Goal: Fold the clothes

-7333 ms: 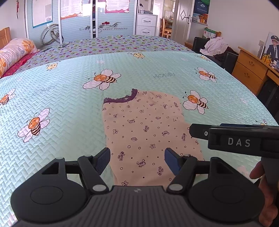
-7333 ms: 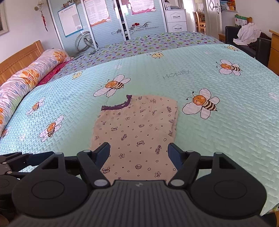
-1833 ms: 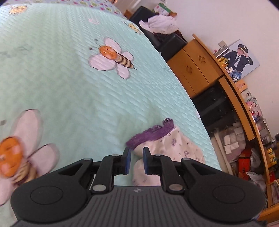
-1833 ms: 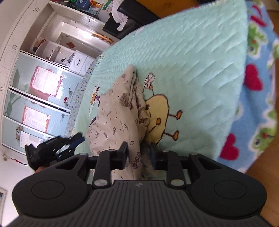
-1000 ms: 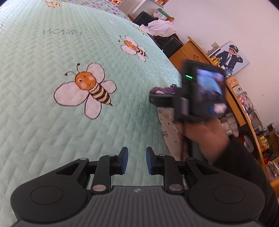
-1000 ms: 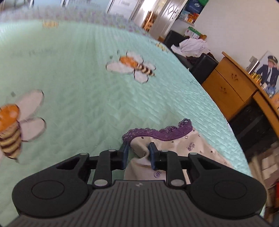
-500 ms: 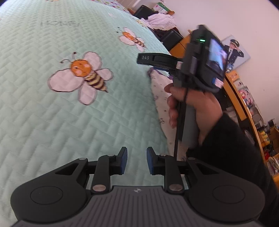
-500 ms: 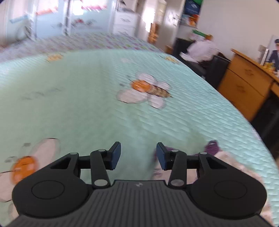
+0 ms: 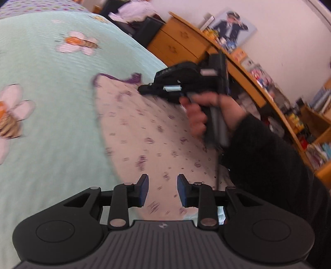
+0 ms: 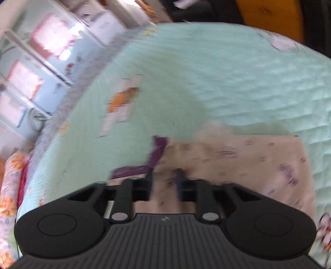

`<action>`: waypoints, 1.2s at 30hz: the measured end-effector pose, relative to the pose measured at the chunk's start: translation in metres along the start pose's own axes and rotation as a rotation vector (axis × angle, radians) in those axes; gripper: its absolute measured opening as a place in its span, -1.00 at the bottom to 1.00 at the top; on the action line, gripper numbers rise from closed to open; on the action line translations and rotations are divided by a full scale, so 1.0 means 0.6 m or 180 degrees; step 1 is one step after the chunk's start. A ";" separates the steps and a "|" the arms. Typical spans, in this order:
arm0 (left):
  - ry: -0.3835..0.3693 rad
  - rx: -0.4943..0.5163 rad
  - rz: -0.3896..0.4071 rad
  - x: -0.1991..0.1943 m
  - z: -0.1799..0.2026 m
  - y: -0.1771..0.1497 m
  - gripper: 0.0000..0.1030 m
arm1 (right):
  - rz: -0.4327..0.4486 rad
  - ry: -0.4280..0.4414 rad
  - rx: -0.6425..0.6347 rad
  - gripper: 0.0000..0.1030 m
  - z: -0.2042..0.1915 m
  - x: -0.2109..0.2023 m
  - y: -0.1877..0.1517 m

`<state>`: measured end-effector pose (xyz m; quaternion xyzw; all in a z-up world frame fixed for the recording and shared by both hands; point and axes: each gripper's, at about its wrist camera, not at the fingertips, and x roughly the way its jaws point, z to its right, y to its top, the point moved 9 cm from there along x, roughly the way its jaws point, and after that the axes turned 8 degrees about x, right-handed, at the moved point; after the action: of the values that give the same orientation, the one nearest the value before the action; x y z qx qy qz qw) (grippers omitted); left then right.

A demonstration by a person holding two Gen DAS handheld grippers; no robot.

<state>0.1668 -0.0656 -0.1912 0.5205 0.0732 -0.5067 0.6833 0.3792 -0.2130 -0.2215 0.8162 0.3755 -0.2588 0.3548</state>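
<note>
A cream garment (image 9: 144, 134) with small purple prints and a purple lace trim (image 9: 115, 77) lies flat on the mint bee-print bedspread (image 9: 51, 124), near the bed's right edge. My left gripper (image 9: 162, 190) hovers over the garment's near end, open by a small gap with nothing between its fingers. A hand (image 9: 206, 111) in a black sleeve holds my right gripper (image 9: 144, 90) just above the trim end. In the blurred right wrist view the right gripper (image 10: 164, 180) stands narrowly open over the garment (image 10: 248, 161), beside the trim (image 10: 157, 155).
A wooden dresser (image 9: 171, 45), a long shelf with a framed picture (image 9: 231, 27) and books (image 9: 314, 144) run along the bed's right side. A dark chair with clothes (image 9: 134, 12) stands beyond. Wardrobe doors (image 10: 41, 51) and a floral pillow (image 10: 10, 186) lie at the left.
One second ago the right gripper was shut on the trim; it has let go. The left gripper has swung right over the garment and opened a little wider. The right fingers have narrowed.
</note>
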 end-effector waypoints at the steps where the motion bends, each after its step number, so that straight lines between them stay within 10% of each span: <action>1: -0.0006 0.0010 -0.0036 0.011 0.003 -0.001 -0.38 | 0.0073 0.0026 0.0072 -0.98 0.010 -0.006 0.011; 7: -0.0021 -0.0062 -0.0200 0.051 -0.007 -0.021 -0.38 | -0.0021 0.0329 -0.0155 -0.90 -0.006 -0.070 -0.035; 24: 0.0210 0.0053 -0.0271 0.029 -0.016 -0.031 -0.29 | 0.0369 -0.0262 -0.0411 -0.91 0.084 -0.139 -0.030; 29: 0.0341 0.0271 -0.0301 0.020 -0.008 -0.032 -0.28 | 0.0147 -0.0213 -0.0646 -0.60 0.077 -0.182 -0.112; 36: 0.0346 0.0320 -0.0248 -0.001 0.005 -0.046 -0.26 | 0.0528 -0.0169 -0.1127 -0.44 0.069 -0.315 -0.213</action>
<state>0.1441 -0.0659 -0.2070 0.5776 0.1049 -0.5070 0.6311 0.1604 -0.2666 -0.1661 0.7621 0.3371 -0.1801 0.5227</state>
